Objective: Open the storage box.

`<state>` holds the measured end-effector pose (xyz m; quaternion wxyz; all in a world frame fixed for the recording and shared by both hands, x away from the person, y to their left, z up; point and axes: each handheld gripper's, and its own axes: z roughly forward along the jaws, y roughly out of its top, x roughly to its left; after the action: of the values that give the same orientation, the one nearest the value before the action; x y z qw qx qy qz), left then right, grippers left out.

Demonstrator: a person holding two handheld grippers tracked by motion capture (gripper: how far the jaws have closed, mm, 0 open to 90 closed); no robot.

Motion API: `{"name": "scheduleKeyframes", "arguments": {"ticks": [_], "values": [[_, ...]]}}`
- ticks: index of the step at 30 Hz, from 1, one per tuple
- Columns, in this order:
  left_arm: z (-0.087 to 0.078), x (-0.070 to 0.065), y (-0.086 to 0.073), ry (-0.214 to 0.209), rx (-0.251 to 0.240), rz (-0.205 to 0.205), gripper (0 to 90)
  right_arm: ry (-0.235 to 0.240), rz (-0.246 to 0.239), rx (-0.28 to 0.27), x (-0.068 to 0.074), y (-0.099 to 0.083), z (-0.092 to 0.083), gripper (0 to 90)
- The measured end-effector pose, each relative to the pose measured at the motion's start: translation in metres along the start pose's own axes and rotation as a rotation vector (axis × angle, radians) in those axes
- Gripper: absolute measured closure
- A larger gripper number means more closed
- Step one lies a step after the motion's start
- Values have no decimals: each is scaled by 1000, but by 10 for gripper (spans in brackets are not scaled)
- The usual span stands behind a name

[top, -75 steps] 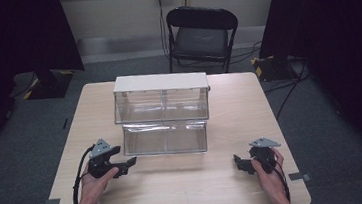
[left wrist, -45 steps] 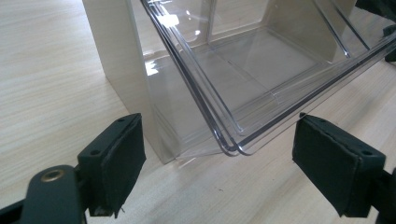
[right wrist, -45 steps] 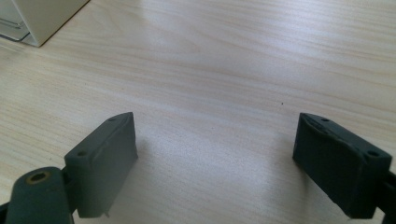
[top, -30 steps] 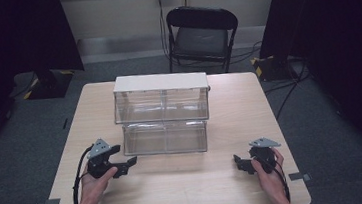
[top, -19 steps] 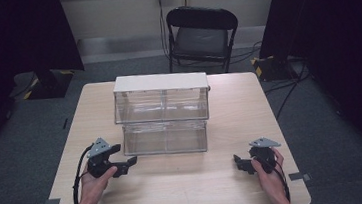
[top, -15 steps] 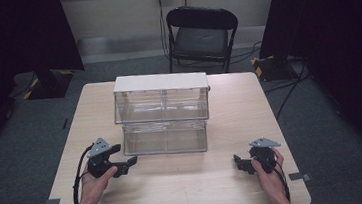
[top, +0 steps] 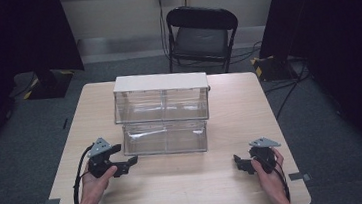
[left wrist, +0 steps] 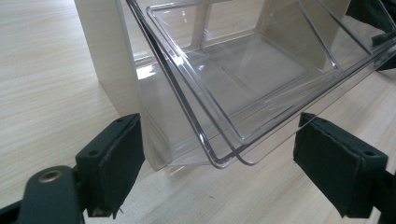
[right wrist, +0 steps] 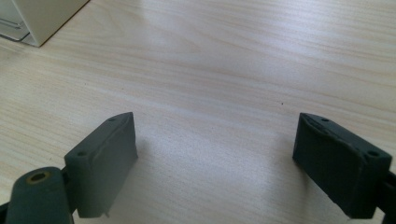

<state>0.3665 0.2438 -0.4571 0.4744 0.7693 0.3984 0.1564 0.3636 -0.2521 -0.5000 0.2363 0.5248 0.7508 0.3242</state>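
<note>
- High view: I see the clear plastic drawer (top: 165,137) pulled out toward me from the lower tier of the white-topped drawer cabinet (top: 161,98), mid-table (top: 187,187). My left hand-held gripper (top: 132,161) hovers just beside the drawer's near-left corner; my right hand-held gripper (top: 237,161) sits well apart, near the right edge.
- Left gripper view: the jaws stand wide apart, holding nothing, with the drawer's rounded front corner (left wrist: 224,158) between and just beyond them. I judge the drawer light, stiff, glossy and slippery, and its thin wall could crack if pinched hard. I'd take hold on the front lip, pads (left wrist: 114,163) across the rim, squeezing gently.
- Right gripper view: jaws wide apart and empty over bare wood; the cabinet's corner (right wrist: 44,18) shows far left.
</note>
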Motion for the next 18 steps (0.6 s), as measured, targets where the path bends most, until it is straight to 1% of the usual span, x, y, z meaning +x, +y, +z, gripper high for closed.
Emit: {"name": "scheduleKeyframes", "arguments": {"ticks": [2, 6, 11, 18], "values": [[0, 0, 0, -4, -6, -4, 157, 0, 0, 0, 0, 0, 0, 128], [-2, 0, 1, -7, -11, 4, 157, 0, 0, 0, 0, 0, 0, 128], [-6, 2, 3, 0, -35, 3, 157, 0, -1, 0, 0, 0, 0, 128], [-6, 2, 4, 2, -36, 0, 156, 0, 0, 0, 0, 0, 0, 128]]}}
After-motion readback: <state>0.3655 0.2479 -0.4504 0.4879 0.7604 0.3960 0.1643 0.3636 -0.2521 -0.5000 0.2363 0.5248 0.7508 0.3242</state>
